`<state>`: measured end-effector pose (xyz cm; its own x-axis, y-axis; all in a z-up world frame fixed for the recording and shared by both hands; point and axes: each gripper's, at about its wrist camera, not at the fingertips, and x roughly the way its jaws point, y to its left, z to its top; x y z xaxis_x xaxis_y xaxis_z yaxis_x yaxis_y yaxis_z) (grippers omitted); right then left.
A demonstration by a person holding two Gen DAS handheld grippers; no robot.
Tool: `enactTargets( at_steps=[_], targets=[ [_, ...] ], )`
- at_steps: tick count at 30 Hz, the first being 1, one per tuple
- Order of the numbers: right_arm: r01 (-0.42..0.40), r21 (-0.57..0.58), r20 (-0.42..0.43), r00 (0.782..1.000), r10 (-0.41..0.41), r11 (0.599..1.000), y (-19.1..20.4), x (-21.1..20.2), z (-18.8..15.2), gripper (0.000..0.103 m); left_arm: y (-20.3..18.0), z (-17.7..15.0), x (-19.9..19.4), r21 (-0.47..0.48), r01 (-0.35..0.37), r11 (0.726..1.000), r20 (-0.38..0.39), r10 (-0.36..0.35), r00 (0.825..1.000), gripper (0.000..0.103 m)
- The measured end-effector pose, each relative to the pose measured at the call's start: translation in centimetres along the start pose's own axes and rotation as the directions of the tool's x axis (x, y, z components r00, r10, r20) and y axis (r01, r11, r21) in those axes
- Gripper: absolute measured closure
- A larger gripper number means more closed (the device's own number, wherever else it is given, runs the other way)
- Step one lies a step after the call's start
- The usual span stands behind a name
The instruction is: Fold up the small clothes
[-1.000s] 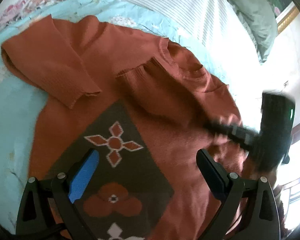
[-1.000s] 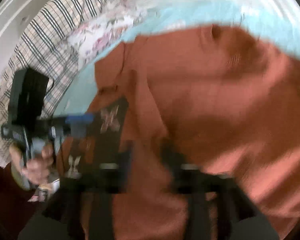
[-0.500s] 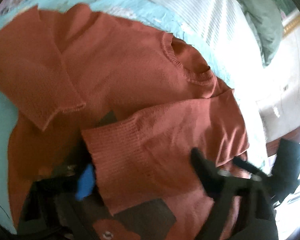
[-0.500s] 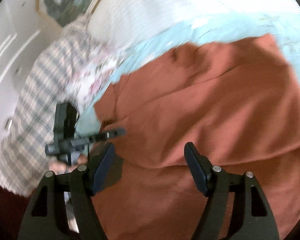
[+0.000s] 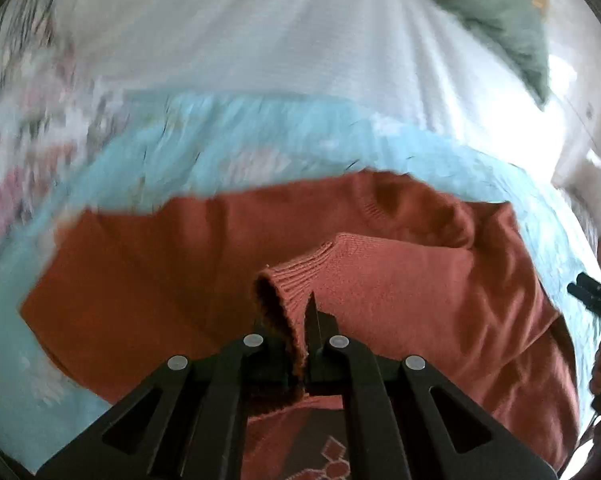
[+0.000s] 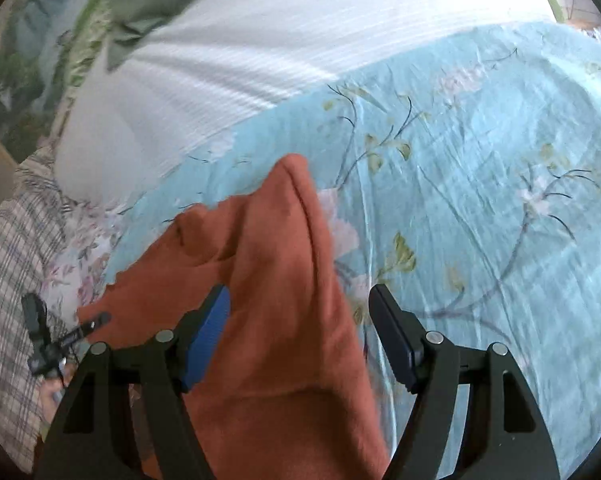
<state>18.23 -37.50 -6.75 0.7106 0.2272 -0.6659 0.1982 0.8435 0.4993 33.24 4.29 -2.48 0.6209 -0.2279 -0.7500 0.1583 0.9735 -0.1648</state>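
At the bottom centre of the left view, the left tongs [image 5: 306,332] are clamped on a ribbed cuff [image 5: 278,300] of the one rust-orange knitted sweater [image 5: 400,292]. The right tongs [image 6: 300,336] are held apart over its edge. It lies on the turquoise floral bedspread [image 6: 480,160]; folding is judged incomplete.

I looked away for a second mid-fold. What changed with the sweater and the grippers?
The left gripper, open a second ago, has shut on the sleeve cuff and lifted it. The right gripper stays open over the orange sweater, which still lies on the blue floral bedspread.
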Motion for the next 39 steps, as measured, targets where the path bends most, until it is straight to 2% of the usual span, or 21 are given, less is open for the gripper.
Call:
enactTargets(
  at_steps=[2, 4, 7, 8, 9, 10, 11, 16, 19, 21, 24, 25, 27, 29, 30, 32, 34, 36, 37, 38, 39],
  targets=[
    [0.012, -0.036, -0.038, 0.999, -0.013, 0.999, 0.5, 2.1, 1.1, 0.030, 1.2, -0.6, 1.3, -0.054, 0.023, 0.998, -0.034, -0.025, 0.999, 0.100],
    [0.019, -0.061, -0.077, 0.997, -0.024, 0.998, 1.0, 4.0, 1.9, 0.030, 1.6, -1.3, 1.7, -0.067, 0.034, 0.997, -0.053, -0.038, 0.998, 0.100],
    [0.044, -0.110, -0.127, 0.990, -0.058, 0.993, 1.9, 6.8, 2.6, 0.030, 1.1, -2.1, 2.2, -0.053, 0.033, 0.998, -0.071, -0.037, 0.997, 0.100],
    [0.051, -0.110, -0.149, 0.987, -0.067, 0.993, 1.9, 7.8, 2.8, 0.034, 0.9, -2.3, 2.3, -0.049, 0.033, 0.998, -0.073, -0.037, 0.997, 0.100],
    [0.056, -0.105, -0.161, 0.984, -0.073, 0.993, 1.6, 8.3, 2.9, 0.044, 0.7, -2.3, 2.3, -0.046, 0.036, 0.998, -0.075, -0.040, 0.996, 0.100],
    [0.055, -0.106, -0.170, 0.983, -0.072, 0.993, 1.3, 8.5, 2.8, 0.088, 0.5, -2.3, 2.2, -0.043, 0.040, 0.998, -0.075, -0.043, 0.996, 0.100],
    [0.049, -0.095, -0.181, 0.981, -0.066, 0.994, 0.9, 8.4, 3.0, 0.092, 0.5, -2.3, 2.0, -0.040, 0.043, 0.998, -0.075, -0.046, 0.996, 0.100],
    [0.048, -0.001, -0.068, 0.997, -0.048, 0.999, -2.4, 5.2, 4.0, 0.093, -1.5, -1.2, 0.9, -0.015, 0.106, 0.994, -0.051, -0.107, 0.993, 0.100],
    [0.053, 0.044, -0.091, 0.995, -0.049, 0.998, -4.0, 6.0, 3.6, 0.092, -2.4, -0.7, 0.8, -0.014, 0.133, 0.991, -0.033, -0.133, 0.991, 0.100],
    [0.077, 0.056, -0.102, 0.992, -0.071, 0.995, -4.4, 6.5, 3.2, 0.090, -2.6, -0.6, 2.3, -0.015, 0.108, 0.994, -0.056, -0.109, 0.992, 0.100],
    [0.144, 0.025, -0.029, 0.989, -0.144, 0.989, -2.6, 4.6, 3.1, 0.084, -1.5, -0.8, 4.9, -0.063, 0.090, 0.994, -0.123, -0.097, 0.988, 0.100],
    [0.136, 0.003, -0.005, 0.991, -0.136, 0.991, -1.7, 4.0, 3.1, 0.084, -1.1, -0.9, 5.5, -0.071, 0.087, 0.994, -0.142, -0.096, 0.985, 0.100],
    [0.070, -0.058, 0.016, 0.998, -0.069, 0.996, 0.5, 3.0, 2.3, 0.081, -0.8, -0.9, 5.6, -0.066, 0.089, 0.994, -0.141, -0.097, 0.985, 0.100],
    [0.028, -0.111, -0.051, 0.998, -0.033, 0.993, 2.0, 4.0, 1.3, 0.065, -1.0, -0.9, 5.6, -0.057, 0.085, 0.995, -0.137, -0.092, 0.986, 0.100],
    [0.057, -0.133, -0.086, 0.994, -0.068, 0.989, 2.2, 4.9, 0.6, 0.065, -1.1, -1.0, 5.7, -0.050, 0.081, 0.996, -0.136, -0.087, 0.987, 0.100],
    [0.178, -0.159, -0.088, 0.977, -0.194, 0.971, 1.4, 5.7, 0.0, 0.069, -1.1, -0.9, 5.9, -0.040, 0.066, 0.997, -0.136, -0.071, 0.988, 0.099],
    [0.139, -0.065, -0.068, 0.987, -0.143, 0.988, -0.3, 4.8, -0.1, 0.070, -0.6, -1.1, 5.6, -0.045, 0.038, 0.998, -0.134, -0.044, 0.990, 0.096],
    [0.133, -0.023, -0.042, 0.990, -0.134, 0.991, -0.4, 3.2, -0.3, 0.068, 0.5, -1.3, 4.7, -0.057, 0.008, 0.998, -0.125, -0.015, 0.992, 0.093],
    [0.137, -0.028, -0.028, 0.990, -0.138, 0.990, -0.2, 2.6, -0.4, 0.064, 1.1, -1.5, 3.9, -0.065, -0.004, 0.998, -0.116, -0.004, 0.993, 0.093],
    [0.128, -0.032, -0.018, 0.992, -0.129, 0.991, 0.3, 1.8, -0.7, 0.056, 1.9, -1.8, 2.9, -0.072, -0.015, 0.997, -0.102, 0.007, 0.995, 0.093],
    [0.099, -0.031, -0.014, 0.995, -0.099, 0.995, 0.8, 0.9, -1.2, 0.052, 2.6, -2.0, 1.9, -0.080, -0.030, 0.996, -0.085, 0.024, 0.996, 0.093]
  ],
)
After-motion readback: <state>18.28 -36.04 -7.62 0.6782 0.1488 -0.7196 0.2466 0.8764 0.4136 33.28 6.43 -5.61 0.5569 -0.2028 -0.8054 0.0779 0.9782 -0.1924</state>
